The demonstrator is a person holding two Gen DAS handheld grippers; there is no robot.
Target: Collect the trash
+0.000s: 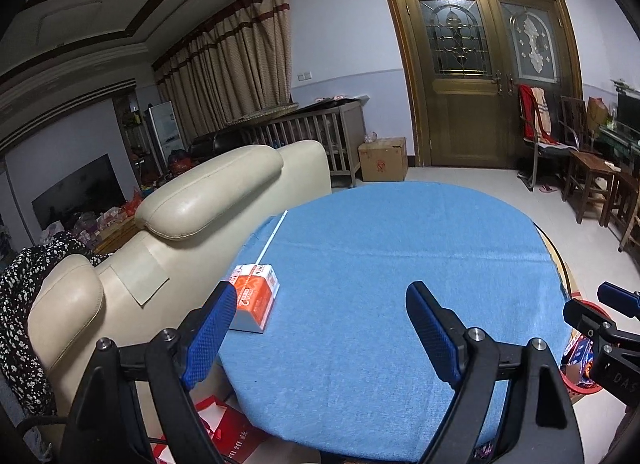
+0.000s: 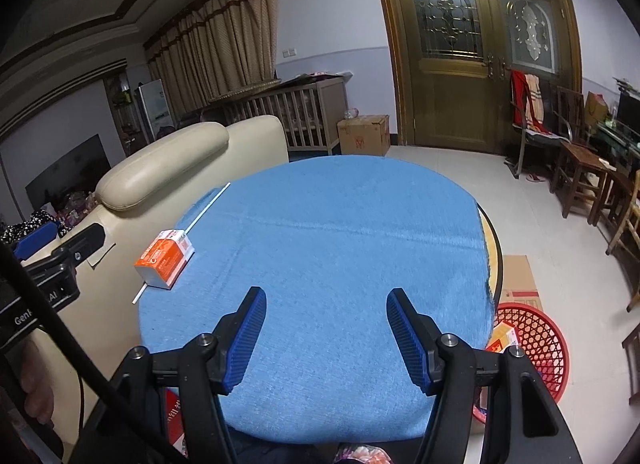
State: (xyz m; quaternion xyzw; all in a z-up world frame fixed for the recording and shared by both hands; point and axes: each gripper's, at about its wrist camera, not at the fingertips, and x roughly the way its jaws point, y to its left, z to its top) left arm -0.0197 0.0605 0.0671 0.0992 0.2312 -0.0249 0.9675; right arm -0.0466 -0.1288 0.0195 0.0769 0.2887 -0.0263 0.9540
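An orange-and-white carton (image 2: 165, 259) is left lying on the blue tablecloth (image 2: 340, 264) by the table's left edge, a thin white stick (image 2: 208, 203) beside it; some packaging is already seen in the red basket (image 2: 536, 340) on the floor to the right. A reach to the carton is judged next — it sits nearest the left gripper (image 1: 320, 328). Both the left gripper and the right gripper (image 2: 326, 334) are spread wide, with nothing held or touched.

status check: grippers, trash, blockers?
Left gripper and right gripper open, empty. Orange carton and white stick on blue cloth. Red basket right. Path clear.
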